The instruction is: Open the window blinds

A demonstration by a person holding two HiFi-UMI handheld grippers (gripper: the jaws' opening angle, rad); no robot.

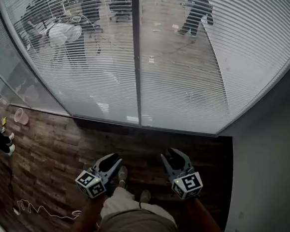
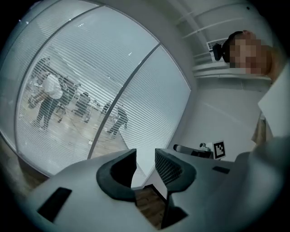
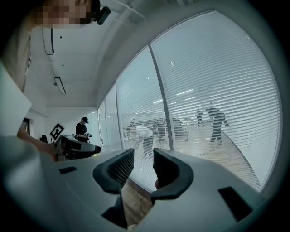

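Head view: blinds lowered over the glass wall, people visible through the slats; wood floor below; left gripper and right gripper held low, apart from the blinds. Left gripper view: jaws parted, nothing between. Right gripper view: jaws parted, empty; blinds ahead.

Blinds cut off above, people beyond half hidden
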